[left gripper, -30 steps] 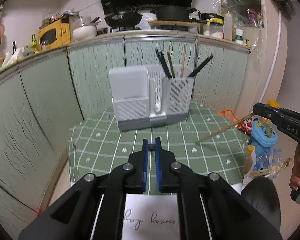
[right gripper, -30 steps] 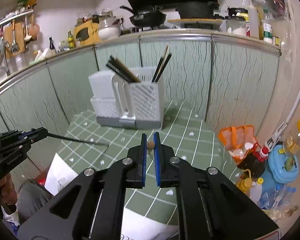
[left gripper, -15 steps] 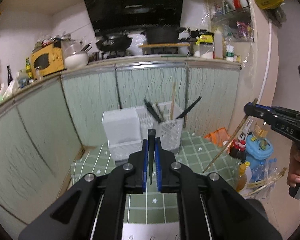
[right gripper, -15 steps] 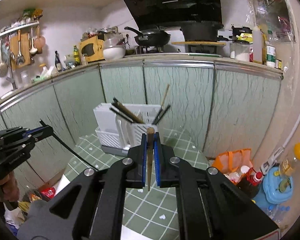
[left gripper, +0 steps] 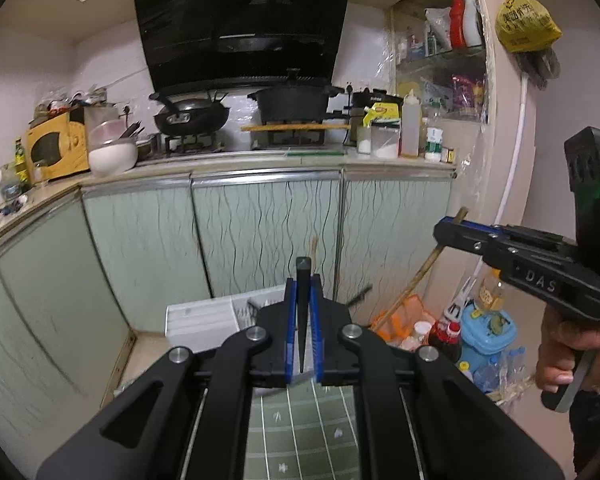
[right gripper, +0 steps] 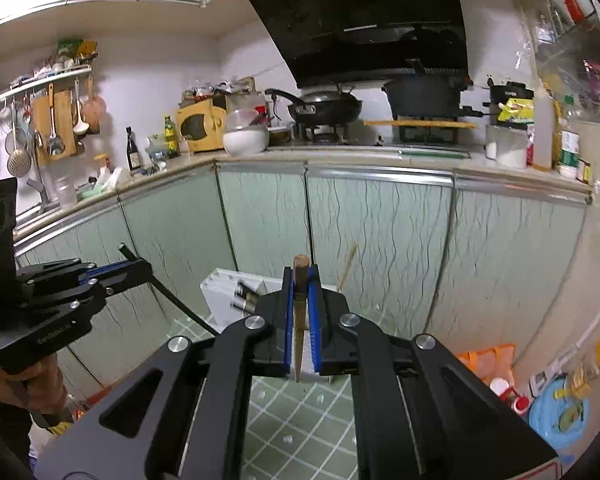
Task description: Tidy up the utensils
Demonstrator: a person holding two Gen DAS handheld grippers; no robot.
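Observation:
My left gripper (left gripper: 302, 284) is shut on a black chopstick (left gripper: 302, 312) that points down between the blue pads. My right gripper (right gripper: 301, 276) is shut on a wooden chopstick (right gripper: 299, 320), also pointing down. Each gripper shows in the other's view, the right one (left gripper: 446, 230) with its wooden chopstick (left gripper: 414, 280), the left one (right gripper: 140, 266) with its black chopstick (right gripper: 180, 308). The white utensil holder (left gripper: 204, 320) stands on the green tablecloth (left gripper: 300, 432) below both grippers, partly hidden by them; it also shows in the right wrist view (right gripper: 224, 288), with several chopsticks in it.
Green cabinet doors (left gripper: 260, 232) and a cluttered counter with a stove, pans and a yellow microwave (left gripper: 56, 144) lie behind the table. Bottles, an orange bag (left gripper: 404, 316) and a blue container (left gripper: 488, 332) sit on the floor to the right.
Both grippers have risen well above the table, each lifting its chopstick off the cloth until it hangs downward. The holder now sits low in both views.

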